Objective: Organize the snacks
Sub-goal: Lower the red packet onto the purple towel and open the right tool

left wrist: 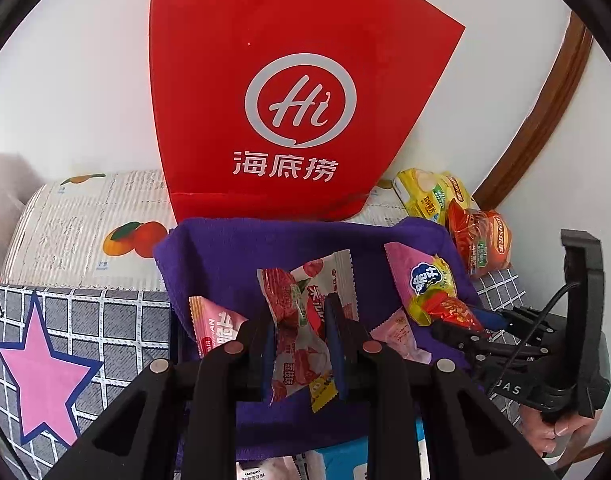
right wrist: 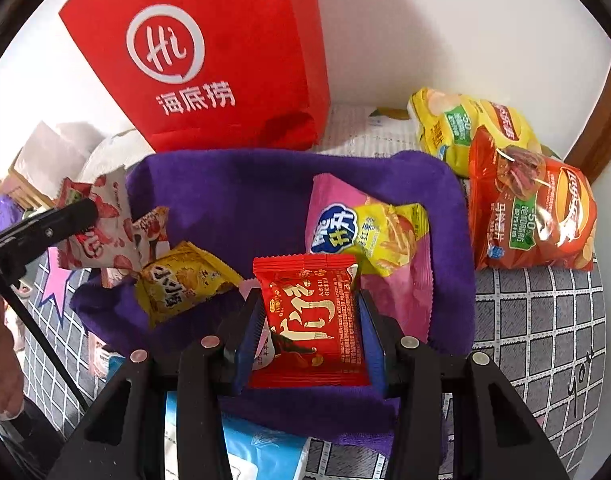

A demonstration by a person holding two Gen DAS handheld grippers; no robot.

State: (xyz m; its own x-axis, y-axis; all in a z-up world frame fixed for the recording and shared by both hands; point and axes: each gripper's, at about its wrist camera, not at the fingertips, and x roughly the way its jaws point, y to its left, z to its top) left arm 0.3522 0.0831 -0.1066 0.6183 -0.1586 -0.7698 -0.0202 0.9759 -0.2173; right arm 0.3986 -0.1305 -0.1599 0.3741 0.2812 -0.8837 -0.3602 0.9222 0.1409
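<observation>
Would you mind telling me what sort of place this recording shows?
Probably a home, perhaps a bedroom corner: a grey checked fabric cover with a pink star, a red paper Haidilao takeaway bag against a white wall, and brown wooden trim.

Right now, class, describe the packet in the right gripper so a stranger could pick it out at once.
Start at the tall red paper bag against the wall; in front lies a purple towel strewn with snacks. At its near edge, the right gripper pinches a red packet. It alone is flat, square and solid red with large white characters.
</observation>
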